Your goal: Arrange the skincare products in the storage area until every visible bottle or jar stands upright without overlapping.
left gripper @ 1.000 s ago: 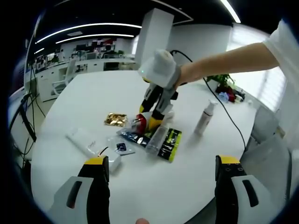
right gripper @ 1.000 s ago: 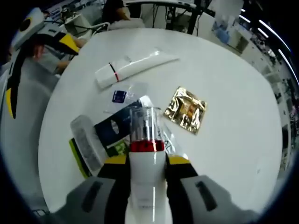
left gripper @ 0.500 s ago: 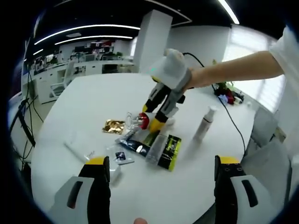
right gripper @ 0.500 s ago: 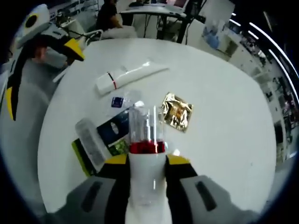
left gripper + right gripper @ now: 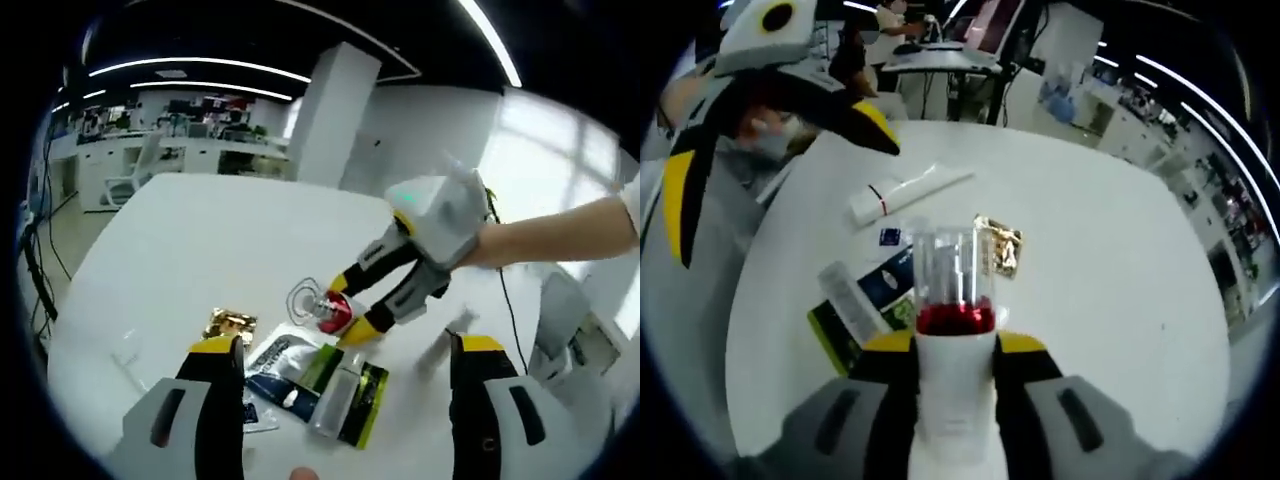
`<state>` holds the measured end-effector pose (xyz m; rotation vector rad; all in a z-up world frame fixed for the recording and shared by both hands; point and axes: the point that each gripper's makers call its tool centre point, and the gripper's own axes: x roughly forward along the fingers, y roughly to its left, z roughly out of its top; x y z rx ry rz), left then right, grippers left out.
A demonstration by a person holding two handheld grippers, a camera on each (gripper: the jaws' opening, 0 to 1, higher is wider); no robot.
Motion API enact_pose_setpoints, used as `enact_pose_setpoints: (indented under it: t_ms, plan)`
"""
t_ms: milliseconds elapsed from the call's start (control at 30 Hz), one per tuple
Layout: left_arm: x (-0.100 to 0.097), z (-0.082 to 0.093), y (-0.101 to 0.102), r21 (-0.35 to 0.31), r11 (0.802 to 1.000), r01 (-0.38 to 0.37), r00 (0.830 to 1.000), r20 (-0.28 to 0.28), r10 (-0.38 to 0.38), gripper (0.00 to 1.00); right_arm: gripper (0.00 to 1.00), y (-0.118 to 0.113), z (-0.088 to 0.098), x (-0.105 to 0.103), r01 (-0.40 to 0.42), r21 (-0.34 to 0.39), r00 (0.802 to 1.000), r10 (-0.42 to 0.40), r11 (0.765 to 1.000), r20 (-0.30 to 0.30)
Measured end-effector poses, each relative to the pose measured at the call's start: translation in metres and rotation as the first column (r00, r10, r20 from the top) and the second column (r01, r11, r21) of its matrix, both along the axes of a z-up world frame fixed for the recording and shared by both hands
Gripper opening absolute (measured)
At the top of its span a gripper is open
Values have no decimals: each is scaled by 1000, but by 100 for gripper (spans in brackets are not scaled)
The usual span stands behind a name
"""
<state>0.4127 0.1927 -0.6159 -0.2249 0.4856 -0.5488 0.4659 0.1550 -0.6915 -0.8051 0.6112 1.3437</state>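
One round white table in an open-plan office holds a pile of flat sachets, a gold foil packet and a white tube. Right gripper clamps a white bottle with red collar and clear cap above the pile; left gripper hangs wide and empty. Risk: bottle slips or topples onto sachets if set down tilted.

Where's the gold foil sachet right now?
The gold foil sachet lies flat on the white table, just beyond the bottle clamped in the right gripper.
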Motion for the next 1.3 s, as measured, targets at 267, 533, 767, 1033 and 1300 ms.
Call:
enact_pose_setpoints:
  t_ms: [267,533,767,1033,1300]
  plan:
    - [41,-5,-20,-73,989,-126,991,-62,121,67,28,-12,6,4,63,79,998,-64,995,-1]
    - [68,-15,-41,-50,987,-155,983,-107,149,43,28,-23,10,6,122,122,992,-123,985,-1]
    - [68,-22,-53,-105,979,-174,973,-170,154,35,28,-28,14,8,162,159,987,-163,974,-5]
    - [73,-11,-69,-69,992,-106,989,-106,99,27,28,-39,20,13,242,222,970,-239,945,-41]
    - [76,5,-96,43,997,57,998,-18,-56,25,28,-58,29,13,341,295,940,-331,892,-83]
